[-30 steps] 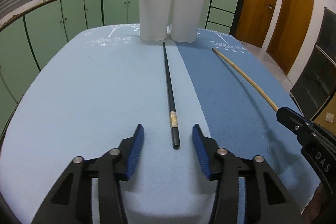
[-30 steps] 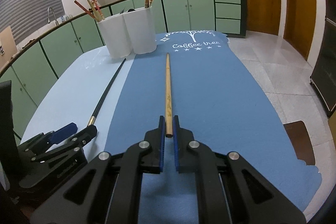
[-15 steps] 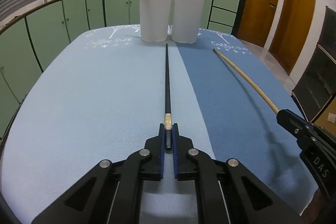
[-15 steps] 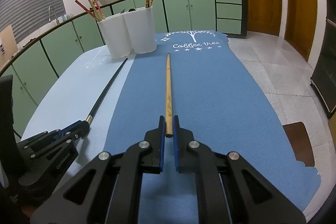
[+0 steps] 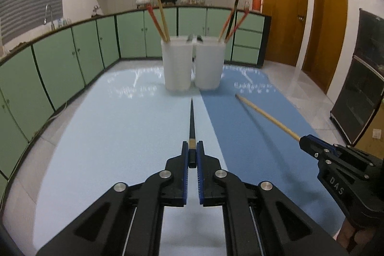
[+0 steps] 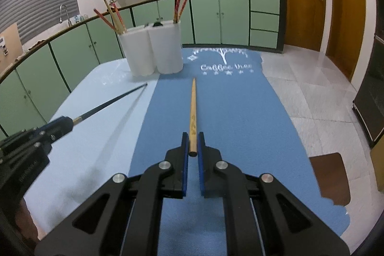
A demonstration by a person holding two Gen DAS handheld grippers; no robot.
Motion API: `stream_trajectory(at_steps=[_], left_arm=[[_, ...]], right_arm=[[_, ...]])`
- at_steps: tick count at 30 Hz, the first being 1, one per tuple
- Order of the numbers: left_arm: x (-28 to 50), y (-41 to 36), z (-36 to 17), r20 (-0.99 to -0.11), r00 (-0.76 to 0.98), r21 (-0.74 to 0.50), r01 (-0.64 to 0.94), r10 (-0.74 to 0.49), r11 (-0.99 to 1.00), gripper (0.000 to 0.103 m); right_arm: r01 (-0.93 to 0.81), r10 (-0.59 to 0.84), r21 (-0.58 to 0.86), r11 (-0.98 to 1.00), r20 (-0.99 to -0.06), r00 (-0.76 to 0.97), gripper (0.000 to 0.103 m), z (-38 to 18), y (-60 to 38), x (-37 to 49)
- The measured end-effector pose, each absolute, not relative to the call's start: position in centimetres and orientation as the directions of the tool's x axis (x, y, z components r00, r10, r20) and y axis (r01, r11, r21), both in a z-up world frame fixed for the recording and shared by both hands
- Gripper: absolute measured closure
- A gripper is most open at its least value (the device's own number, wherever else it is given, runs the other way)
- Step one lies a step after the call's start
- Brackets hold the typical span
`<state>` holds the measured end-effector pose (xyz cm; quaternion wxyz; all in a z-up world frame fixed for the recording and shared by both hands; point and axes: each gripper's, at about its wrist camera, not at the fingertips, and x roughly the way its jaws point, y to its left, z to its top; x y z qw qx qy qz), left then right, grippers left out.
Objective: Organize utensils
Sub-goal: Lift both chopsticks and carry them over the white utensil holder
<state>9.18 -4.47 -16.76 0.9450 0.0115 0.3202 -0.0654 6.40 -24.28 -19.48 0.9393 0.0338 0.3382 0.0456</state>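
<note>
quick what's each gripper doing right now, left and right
Left gripper: closed on the black chopstick, gripping its thick end.
Right gripper: closed on the wooden chopstick, gripping its thick end.

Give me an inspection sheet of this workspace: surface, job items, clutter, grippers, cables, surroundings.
Surface: table under a light blue mat and a dark blue mat.
Job's things: black chopstick and wooden chopstick, both lifted; two white holders side by side, chopsticks inside.
Clutter: nothing seen.
Grippers: left gripper shut on the black chopstick's end; right gripper shut on the wooden chopstick's end.
Cables: nothing seen.
Surroundings: green cabinets, wooden doors, tiled floor.
</note>
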Motion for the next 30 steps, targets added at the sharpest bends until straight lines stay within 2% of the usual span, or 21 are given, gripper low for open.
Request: stream_trajectory(at_steps=[8,16,20,25,30], left_arm=[[9.9,-3.7,-11.4,-0.513,0.845,-0.037,0.152,-0.149,0.988,0.097],[11.8,-3.3,-7.8,-0.47,0.86,-0.057,0.193,-0.197,0.979,0.097],[12.9,-3.2,-7.0,-0.465,0.857,-0.067,0.214,-0.22,0.975,0.097],[14.0,-3.3,-6.5,-0.469,0.85,-0.073,0.235,-0.241,0.969,0.097],[14.5,-3.3,-5.9,-0.46,0.852,-0.066,0.248,-0.25,0.967,0.097]], right_arm=[[-0.104,0.156,0.124,0.987,-0.564,0.811,0.097,-13.8,-24.9,7.5],[-0.174,0.242,0.174,0.969,-0.536,0.809,0.097,-8.2,-25.5,10.5],[-0.21,0.288,0.2,0.957,-0.554,0.781,0.097,-6.5,-25.4,12.6],[-0.261,0.309,0.168,0.951,-0.588,0.748,0.097,-5.4,-24.3,14.9],[-0.293,0.337,0.171,0.94,-0.577,0.744,0.097,-4.1,-23.9,15.9]])
